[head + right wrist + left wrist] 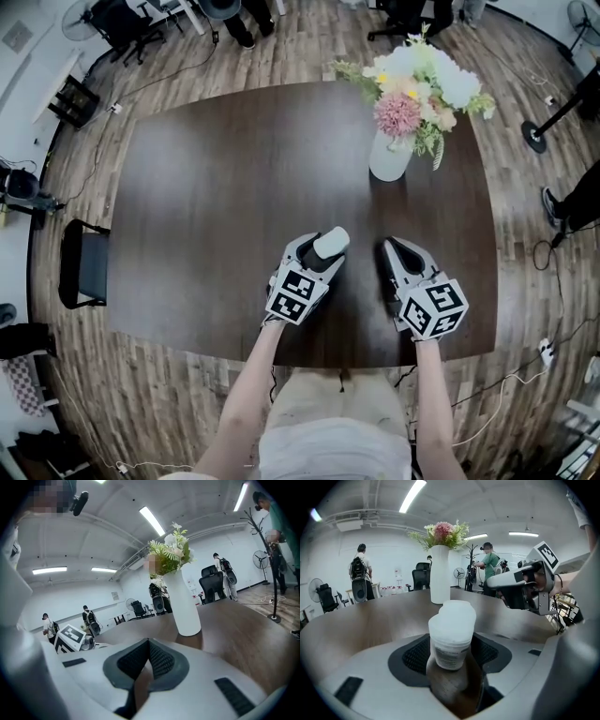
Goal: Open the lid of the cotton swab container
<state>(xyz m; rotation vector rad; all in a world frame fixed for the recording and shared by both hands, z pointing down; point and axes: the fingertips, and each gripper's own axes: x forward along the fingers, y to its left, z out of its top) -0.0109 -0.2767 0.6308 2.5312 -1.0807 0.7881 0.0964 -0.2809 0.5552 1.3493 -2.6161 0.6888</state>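
Note:
A small translucent white cotton swab container (332, 241) stands on the dark wooden table (225, 178) near its front edge. My left gripper (320, 251) is open, one jaw on each side of the container, and the pads stand clear of its sides. In the left gripper view the container (451, 637) is upright with a printed label, and its white cap looks slightly askew on top. My right gripper (393, 246) lies just to the right, shut, with nothing between its fingers. In its own view the right gripper (147, 644) shows its pads meeting.
A white vase of flowers (390, 157) stands at the back right of the table, beyond both grippers. A black chair (82, 267) sits off the table's left edge. People and office chairs stand far back in the room.

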